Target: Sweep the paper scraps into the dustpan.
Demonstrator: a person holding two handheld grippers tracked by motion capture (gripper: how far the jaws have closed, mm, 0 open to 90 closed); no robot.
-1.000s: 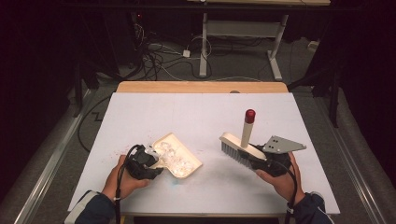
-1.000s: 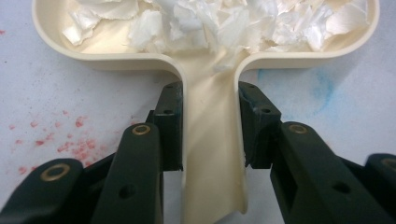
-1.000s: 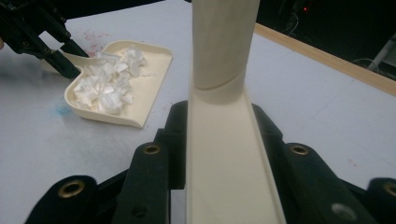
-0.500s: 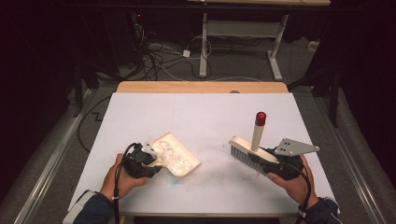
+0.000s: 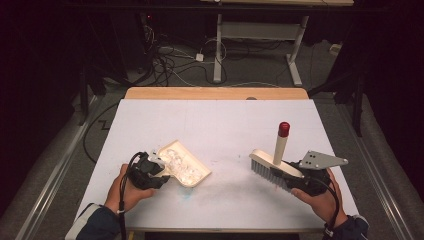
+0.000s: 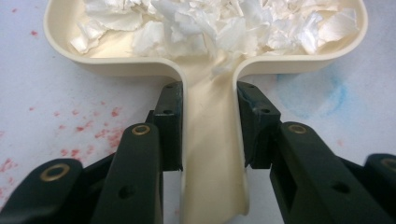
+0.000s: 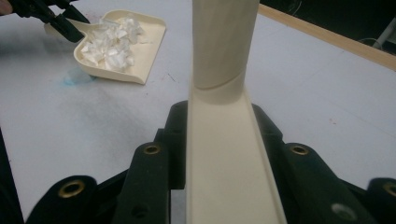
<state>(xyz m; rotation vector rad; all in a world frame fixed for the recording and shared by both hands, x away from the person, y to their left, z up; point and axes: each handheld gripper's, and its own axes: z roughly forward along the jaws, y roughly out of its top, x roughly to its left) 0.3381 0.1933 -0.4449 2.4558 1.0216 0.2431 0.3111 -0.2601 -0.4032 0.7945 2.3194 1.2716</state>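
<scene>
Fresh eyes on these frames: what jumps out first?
The cream dustpan heaped with white scraps sits at the near left of the white table, its handle clamped in the left gripper. At the near right, the right gripper is shut on a cream brush, whose red-tipped handle sticks up. Faint red and blue stains mark the tabletop around the dustpan.

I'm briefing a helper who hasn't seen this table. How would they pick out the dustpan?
On the white table, look near the front left. The cream dustpan lies there, its handle clamped in the left gripper. Unlike the brush at right, it is heaped with white scraps.
</scene>
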